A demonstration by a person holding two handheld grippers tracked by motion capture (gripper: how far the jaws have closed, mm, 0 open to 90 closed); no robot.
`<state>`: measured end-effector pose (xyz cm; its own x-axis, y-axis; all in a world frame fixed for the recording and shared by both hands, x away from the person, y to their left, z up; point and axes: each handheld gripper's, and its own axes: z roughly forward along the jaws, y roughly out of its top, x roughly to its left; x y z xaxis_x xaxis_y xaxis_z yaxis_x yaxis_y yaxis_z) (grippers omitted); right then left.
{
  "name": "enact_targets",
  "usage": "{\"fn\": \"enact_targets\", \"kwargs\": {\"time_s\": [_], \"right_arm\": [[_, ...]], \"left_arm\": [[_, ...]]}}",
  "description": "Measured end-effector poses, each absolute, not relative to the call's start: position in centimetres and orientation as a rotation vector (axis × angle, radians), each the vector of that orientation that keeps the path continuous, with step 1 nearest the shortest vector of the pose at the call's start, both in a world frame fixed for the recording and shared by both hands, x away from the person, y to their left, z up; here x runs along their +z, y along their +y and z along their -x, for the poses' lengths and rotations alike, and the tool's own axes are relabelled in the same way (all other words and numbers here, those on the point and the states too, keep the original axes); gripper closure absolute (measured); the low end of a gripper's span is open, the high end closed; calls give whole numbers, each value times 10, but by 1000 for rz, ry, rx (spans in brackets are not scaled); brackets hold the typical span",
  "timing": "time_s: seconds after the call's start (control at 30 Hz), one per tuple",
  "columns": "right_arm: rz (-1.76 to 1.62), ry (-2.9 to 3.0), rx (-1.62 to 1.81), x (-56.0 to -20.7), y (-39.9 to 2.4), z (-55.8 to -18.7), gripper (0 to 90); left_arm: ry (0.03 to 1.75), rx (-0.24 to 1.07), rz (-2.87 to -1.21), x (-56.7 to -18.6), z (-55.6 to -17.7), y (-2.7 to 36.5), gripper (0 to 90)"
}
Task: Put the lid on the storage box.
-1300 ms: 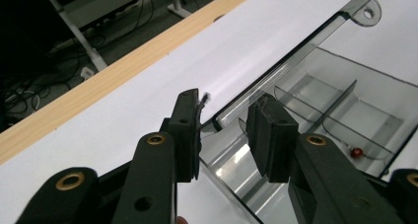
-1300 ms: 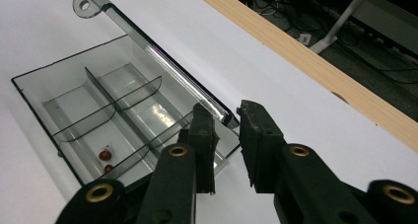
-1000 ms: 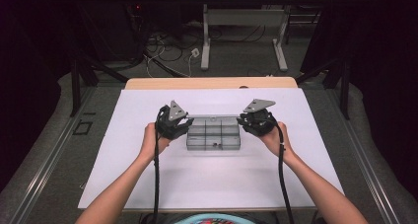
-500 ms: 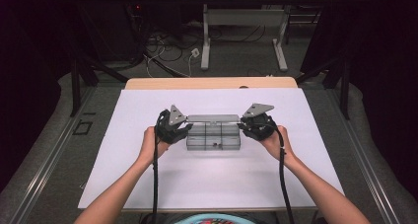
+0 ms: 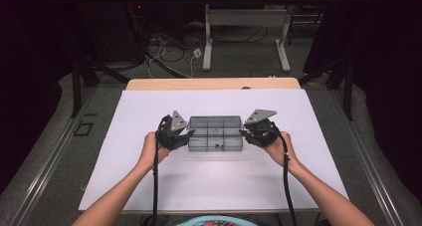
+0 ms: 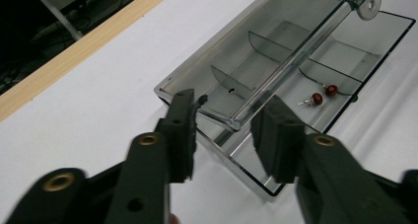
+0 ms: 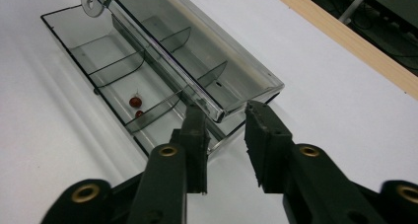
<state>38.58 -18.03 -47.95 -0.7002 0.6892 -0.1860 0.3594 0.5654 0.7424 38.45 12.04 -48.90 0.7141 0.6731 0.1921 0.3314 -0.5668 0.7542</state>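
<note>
Clear plastic box (image 5: 215, 134) has its lid (image 6: 276, 56) raised; the left gripper (image 6: 227, 130) and right gripper (image 7: 224, 135) jaws have just been opening, narrowly apart around its ends. Unsupported, the lid might drop shut over the red beads (image 6: 324, 94).

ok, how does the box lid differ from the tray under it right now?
The lid is tilted, with its front edge lifted. The tray lies flat on the white table. The tray is split by dividers and holds two red beads, while the lid is one plain panel with a rounded front edge. Both are clear smoky-grey plastic.
</note>
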Motion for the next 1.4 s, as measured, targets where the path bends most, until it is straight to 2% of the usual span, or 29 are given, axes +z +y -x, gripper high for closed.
{"fn": "enact_targets", "kwargs": {"time_s": [0.13,0.23,0.43,0.7,0.97,1.4], "right_arm": [[-881,2367,989,-480,-183,-381,396],[-899,2386,1014,-482,-188,-375,276],[-948,2443,1049,-485,-198,-365,159],[-957,2482,1065,-485,-204,-350,94],[-961,2499,1062,-486,-213,-333,48],[-1010,2497,1037,-498,-234,-309,10]], "left_arm": [[785,556,-2233,-489,-379,125,318],[807,539,-2237,-491,-372,131,168],[832,514,-2244,-493,-358,141,93],[838,506,-2248,-489,-344,150,37],[841,507,-2264,-490,-325,157,1],[866,517,-2250,-498,-302,174,0]]}}
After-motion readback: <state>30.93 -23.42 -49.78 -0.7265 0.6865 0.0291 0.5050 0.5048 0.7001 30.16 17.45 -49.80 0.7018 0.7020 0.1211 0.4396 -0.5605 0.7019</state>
